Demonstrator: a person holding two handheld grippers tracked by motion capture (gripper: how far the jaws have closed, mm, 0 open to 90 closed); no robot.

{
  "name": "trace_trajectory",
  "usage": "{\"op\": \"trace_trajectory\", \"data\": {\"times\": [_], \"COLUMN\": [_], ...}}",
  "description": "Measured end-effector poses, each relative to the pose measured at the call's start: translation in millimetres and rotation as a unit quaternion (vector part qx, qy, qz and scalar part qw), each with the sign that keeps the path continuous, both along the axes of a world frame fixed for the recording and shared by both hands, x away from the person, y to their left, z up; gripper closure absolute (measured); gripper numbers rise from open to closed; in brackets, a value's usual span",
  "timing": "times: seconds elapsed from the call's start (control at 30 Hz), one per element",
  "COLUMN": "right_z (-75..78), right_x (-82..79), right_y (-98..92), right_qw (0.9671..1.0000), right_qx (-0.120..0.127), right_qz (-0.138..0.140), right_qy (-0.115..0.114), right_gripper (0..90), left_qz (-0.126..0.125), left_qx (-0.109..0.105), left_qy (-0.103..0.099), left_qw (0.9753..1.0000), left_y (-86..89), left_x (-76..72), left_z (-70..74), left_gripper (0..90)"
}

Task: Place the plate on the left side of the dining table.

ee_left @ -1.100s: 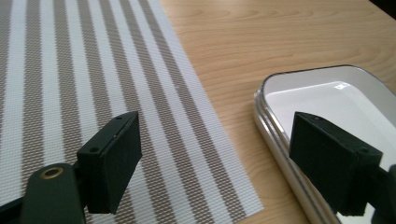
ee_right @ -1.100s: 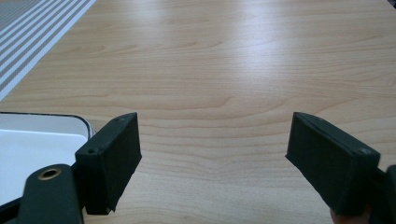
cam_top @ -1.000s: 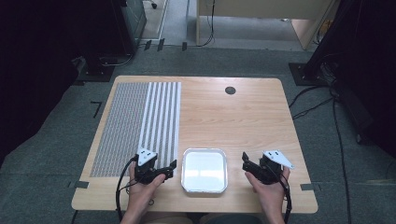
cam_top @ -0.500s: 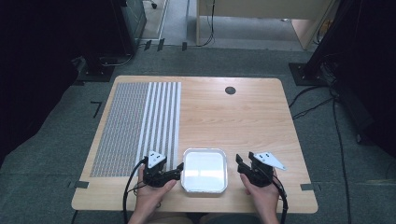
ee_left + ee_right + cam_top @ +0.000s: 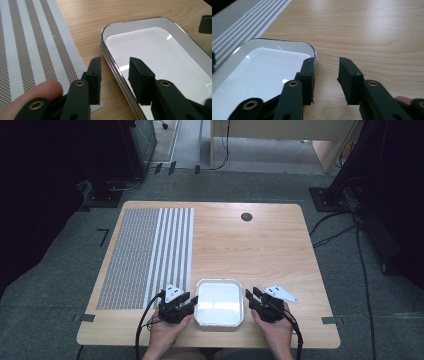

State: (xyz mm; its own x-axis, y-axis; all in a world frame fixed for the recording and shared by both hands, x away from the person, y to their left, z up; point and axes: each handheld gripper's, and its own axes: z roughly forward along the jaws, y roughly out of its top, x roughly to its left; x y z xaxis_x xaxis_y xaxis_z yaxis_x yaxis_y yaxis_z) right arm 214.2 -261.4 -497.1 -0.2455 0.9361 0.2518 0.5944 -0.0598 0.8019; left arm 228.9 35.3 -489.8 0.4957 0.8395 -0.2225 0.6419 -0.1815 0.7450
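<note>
A shallow white tray (image 5: 219, 303) with a metal rim lies near the table's front edge. My left gripper (image 5: 191, 302) is at its left side and my right gripper (image 5: 250, 296) at its right side, each held in a hand. In the left gripper view my left gripper (image 5: 115, 77) is open and straddles the rim of the tray (image 5: 162, 50), one jaw over the table and one over the tray's inside. In the right gripper view my right gripper (image 5: 325, 80) is open, its left jaw against the corner of the tray (image 5: 262, 65), its right jaw over bare wood.
A grey and white striped placemat (image 5: 150, 255) covers the left part of the wooden table (image 5: 260, 250), its corner just left of my left gripper. A small dark round cap (image 5: 246, 216) sits at the back. Cables trail off the front edge.
Both grippers have moved inward toward the tray from either side and now stand at its rims. The tray has not moved.
</note>
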Motion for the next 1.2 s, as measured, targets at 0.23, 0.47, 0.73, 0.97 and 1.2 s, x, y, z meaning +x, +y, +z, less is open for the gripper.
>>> {"op": "trace_trajectory", "data": {"times": [0.23,0.47,0.73,0.97,1.2], "right_z": [-2.9,-3.7,-7.6,-9.1,-8.5], "right_x": [0.4,0.0,1.4,2.0,1.8], "right_y": [-2.1,1.9,1.5,1.5,0.4], "right_qw": [0.9986,0.9969,0.9941,0.9904,0.989], "right_qx": [0.044,0.068,0.091,0.118,0.125], "right_qz": [-0.011,0.006,0.01,0.018,0.014], "right_qy": [0.029,0.037,0.058,0.071,0.077], "right_gripper": [74.3,82.4,88.4,87.4,88.3], "left_qz": [-0.024,-0.024,-0.023,-0.022,-0.021], "left_qx": [-0.006,0.003,0.009,0.01,0.012], "left_qy": [0.023,0.019,0.015,0.013,0.013], "left_qw": [0.9994,0.9995,0.9996,0.9996,0.9996], "left_y": [-2.8,-4.6,-5.6,-6.0,-6.7], "left_x": [2.0,1.4,0.6,0.7,0.4], "left_z": [-4.1,-4.8,-5.0,-5.3,-5.3], "left_gripper": [75.7,78.6,78.2,78.3,77.7]}}
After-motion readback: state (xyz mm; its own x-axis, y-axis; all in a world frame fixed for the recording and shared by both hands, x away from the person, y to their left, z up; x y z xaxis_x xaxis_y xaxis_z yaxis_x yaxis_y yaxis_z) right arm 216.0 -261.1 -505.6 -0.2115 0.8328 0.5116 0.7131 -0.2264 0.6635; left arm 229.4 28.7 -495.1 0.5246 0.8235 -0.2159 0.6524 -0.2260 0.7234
